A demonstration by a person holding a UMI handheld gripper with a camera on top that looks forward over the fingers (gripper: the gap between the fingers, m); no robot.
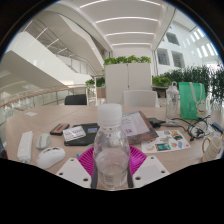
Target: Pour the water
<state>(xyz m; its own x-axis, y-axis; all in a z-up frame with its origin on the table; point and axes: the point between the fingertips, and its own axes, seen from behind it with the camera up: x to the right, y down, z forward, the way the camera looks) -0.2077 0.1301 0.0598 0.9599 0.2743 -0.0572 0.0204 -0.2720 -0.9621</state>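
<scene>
Gripper [111, 172] at near edge of the desk [30, 122], looking across it. Clear plastic water bottle [111, 148] with a pale cap stands upright between the two fingers; the pink pads [88, 160] show close at both sides of its lower body. Both fingers appear pressed to the bottle: clenched on it, no gap seen either side. Whether the bottle's base rests on the desk or is lifted cannot be told; the base is hidden.

Desk surface light, cluttered. Left of the bottle: a white computer mouse [50, 156] near, a white flat item [25, 148] further left, a dark phone-like object [59, 128] and a dark-covered notebook [82, 134] beyond. Right of the bottle: a stack of printed papers or booklets [138, 125], coloured cards [165, 145], cables [205, 128] toward the far right. A green bag [192, 97] and a second clear bottle [173, 99] stand at the far right of the desk.

Beyond the desk: a black chair [76, 99], white cabinets [128, 78] topped with green plants [125, 60], a large atrium with curved white balconies [40, 60] and ceiling light strips [125, 18].
</scene>
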